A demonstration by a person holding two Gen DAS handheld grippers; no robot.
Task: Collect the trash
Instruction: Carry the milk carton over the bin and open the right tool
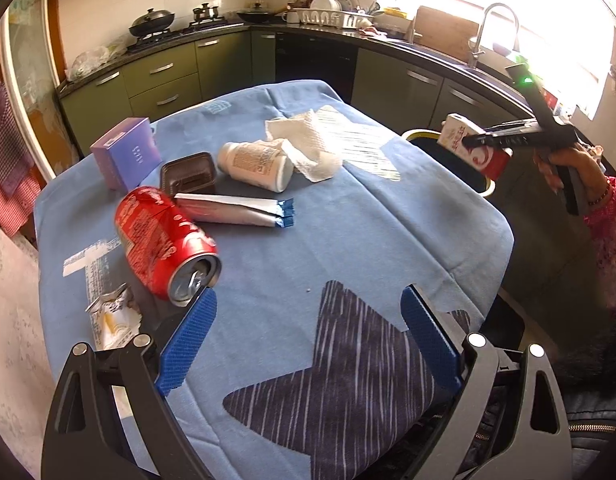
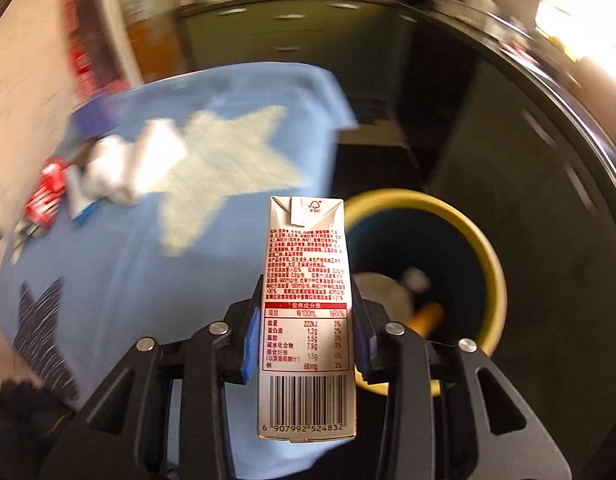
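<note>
Gripping red/white carton [image 2: 305, 312], barcode showing, rt claw [image 2: 305, 334]

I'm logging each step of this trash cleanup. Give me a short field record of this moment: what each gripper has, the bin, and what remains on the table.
right gripper: shut on the drink carton, carried beside the table's edge, near the bin
left gripper: open, empty, above the blue tablecloth
bin: yellow rim, on the floor beside the table, already holds some trash
still on table: red can on its side, white bottle, paper towel, foil sachets, brown tray, purple box, torn wrapper
</note>
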